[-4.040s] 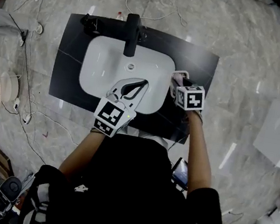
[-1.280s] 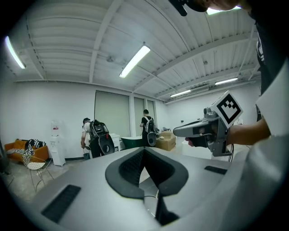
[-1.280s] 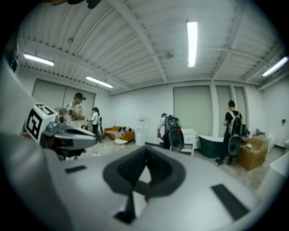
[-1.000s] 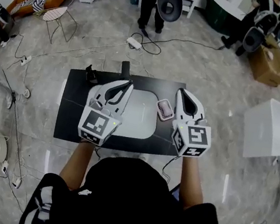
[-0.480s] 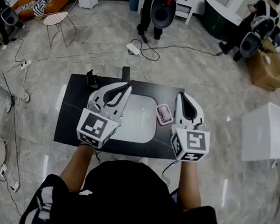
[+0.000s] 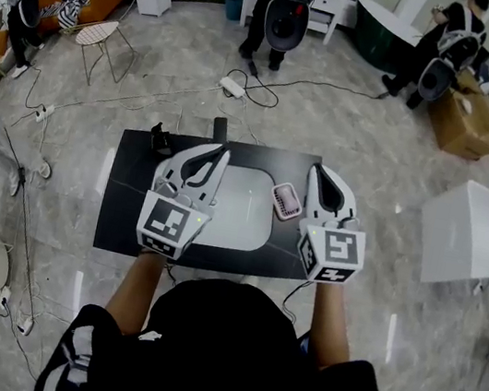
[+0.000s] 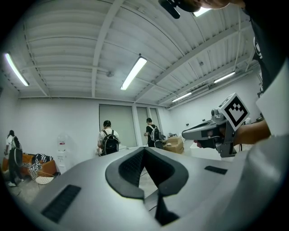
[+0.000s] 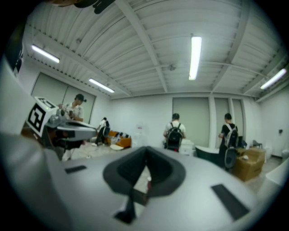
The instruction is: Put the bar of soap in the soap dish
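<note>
The pink bar of soap (image 6: 287, 199) lies in the small white soap dish (image 6: 277, 207), on the black counter (image 6: 121, 206) at the right rim of the white basin (image 6: 246, 211). I hold both grippers level, high above the counter. My left gripper (image 6: 224, 150) (image 7: 144, 149) hovers over the basin's left side, shut with nothing in it. My right gripper (image 6: 317, 169) (image 8: 145, 149) hangs just right of the dish, apart from it, shut and empty too. Each gripper view shows the other gripper to the side: the right gripper (image 7: 212, 132) and the left gripper (image 8: 67, 130).
A black faucet (image 6: 219, 126) stands at the counter's back edge, with a small dark object (image 6: 159, 138) left of it. Cables trail over the marble floor. A white box (image 6: 472, 235) sits to the right. Several people (image 6: 287, 6) stand at the far wall.
Four seconds ago both grippers were low at the basin, the right one at the soap dish. Both have since risen, and over the last second they have kept still.
</note>
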### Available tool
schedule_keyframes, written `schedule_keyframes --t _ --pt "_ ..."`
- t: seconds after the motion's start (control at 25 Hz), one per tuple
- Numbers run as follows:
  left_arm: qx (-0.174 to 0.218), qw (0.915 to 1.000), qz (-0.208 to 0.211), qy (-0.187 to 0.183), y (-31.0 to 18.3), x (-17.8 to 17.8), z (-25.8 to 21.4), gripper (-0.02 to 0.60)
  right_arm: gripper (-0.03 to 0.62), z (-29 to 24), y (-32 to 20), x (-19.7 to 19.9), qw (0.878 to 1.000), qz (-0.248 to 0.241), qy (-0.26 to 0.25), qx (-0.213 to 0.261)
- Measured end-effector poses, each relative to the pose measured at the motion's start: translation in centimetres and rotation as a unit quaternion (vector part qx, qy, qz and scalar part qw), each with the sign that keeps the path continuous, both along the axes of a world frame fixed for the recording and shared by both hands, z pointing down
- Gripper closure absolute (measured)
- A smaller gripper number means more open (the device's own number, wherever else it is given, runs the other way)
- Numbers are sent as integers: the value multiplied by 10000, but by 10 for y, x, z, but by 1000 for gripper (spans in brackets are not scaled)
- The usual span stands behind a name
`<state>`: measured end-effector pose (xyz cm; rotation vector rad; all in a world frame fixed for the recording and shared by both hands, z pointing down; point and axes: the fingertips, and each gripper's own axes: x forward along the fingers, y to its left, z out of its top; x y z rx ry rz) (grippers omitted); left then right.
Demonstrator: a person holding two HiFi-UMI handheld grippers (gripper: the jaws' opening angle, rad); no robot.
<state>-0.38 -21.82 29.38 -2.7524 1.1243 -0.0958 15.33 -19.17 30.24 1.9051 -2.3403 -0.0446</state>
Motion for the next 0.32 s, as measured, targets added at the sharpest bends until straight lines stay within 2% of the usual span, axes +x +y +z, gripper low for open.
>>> schedule_keyframes --t 0.32 --pt "5 9999 -114 -55 -11 -7 2 560 559 0 -10 7 10000 91 26 -18"
